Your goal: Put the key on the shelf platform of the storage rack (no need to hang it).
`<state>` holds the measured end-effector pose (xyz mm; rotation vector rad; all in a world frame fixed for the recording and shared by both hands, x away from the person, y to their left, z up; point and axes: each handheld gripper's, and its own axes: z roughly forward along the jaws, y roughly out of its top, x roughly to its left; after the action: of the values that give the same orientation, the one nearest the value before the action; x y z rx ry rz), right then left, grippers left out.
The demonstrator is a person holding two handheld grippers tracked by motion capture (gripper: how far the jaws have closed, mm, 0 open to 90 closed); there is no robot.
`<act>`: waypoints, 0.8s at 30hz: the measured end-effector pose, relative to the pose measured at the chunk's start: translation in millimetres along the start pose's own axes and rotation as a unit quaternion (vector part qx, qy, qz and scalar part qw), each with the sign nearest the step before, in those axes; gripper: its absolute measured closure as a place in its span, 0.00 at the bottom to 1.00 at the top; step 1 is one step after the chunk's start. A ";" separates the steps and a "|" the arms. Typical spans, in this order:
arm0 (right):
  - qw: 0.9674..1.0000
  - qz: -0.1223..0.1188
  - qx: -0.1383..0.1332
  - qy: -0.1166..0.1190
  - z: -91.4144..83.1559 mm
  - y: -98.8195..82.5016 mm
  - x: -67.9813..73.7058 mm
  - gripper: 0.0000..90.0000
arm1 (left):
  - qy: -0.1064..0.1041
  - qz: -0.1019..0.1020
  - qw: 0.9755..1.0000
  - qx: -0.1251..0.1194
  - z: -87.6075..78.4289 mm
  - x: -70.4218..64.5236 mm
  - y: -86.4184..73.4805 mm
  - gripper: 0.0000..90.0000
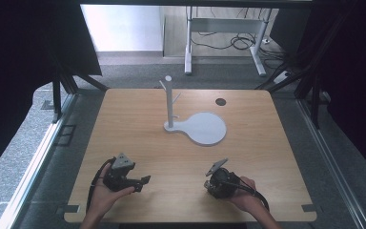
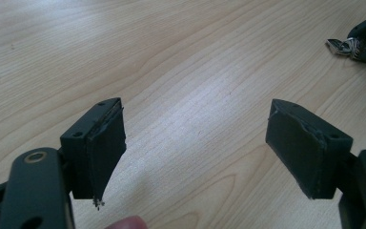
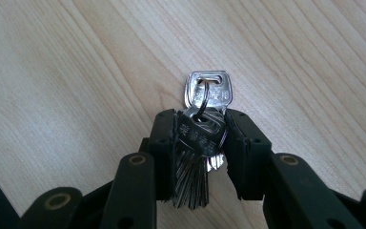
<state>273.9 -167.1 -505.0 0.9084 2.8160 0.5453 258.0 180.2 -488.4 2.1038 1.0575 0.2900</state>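
Note:
A bunch of silver keys [image 3: 208, 90] on a ring lies on the wooden table [image 1: 138, 143], and my right gripper [image 3: 201, 119] is shut on it, both pads against the bunch, one key sticking out past the tips. In the high view that gripper [image 1: 208, 183] sits low at the front right, held by a hand. My left gripper [image 2: 195, 148] stands open over bare wood, nothing between its pads; in the high view it [image 1: 145, 181] is at the front left. From the left gripper view, the keys [image 2: 345, 46] show far off at the upper right in the other jaws.
A white stand with a peg post [image 1: 169, 102] and a round flat base [image 1: 207, 129] sits mid-table toward the back. A small dark round mark [image 1: 220, 101] lies behind it. Dark curtains flank the table; a desk frame and cables stand on the floor beyond.

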 end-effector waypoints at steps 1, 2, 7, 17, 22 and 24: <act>1.000 -0.001 0.001 0.001 -0.1 0.2 0.6 0.74 | 0.000 0.000 1.000 0.000 -0.1 0.1 0.0 0.24; 1.000 -0.001 0.001 0.001 -0.1 0.3 0.8 0.74 | 0.001 0.002 1.000 -0.001 -0.2 0.5 0.2 0.24; 1.000 -0.004 -0.009 0.002 -4.9 0.5 -0.2 0.74 | 0.001 0.000 1.000 0.000 -0.1 0.7 0.0 0.24; 0.999 -0.001 -0.042 -0.004 -28.4 2.5 -5.9 0.94 | 0.000 0.002 1.000 -0.001 -0.7 0.1 0.3 0.24; 1.000 -0.010 -0.020 -0.004 -21.0 -1.7 -5.8 0.74 | 0.000 0.003 1.000 -0.001 -0.9 0.5 0.3 0.24; 1.000 -0.014 -0.016 -0.008 -19.2 -4.4 -7.5 0.64 | 0.000 0.003 1.000 0.000 -0.5 0.7 0.2 0.24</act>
<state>273.1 -180.5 -488.8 0.8627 2.7927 0.5752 258.3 180.9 -488.0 2.1068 1.0513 0.2939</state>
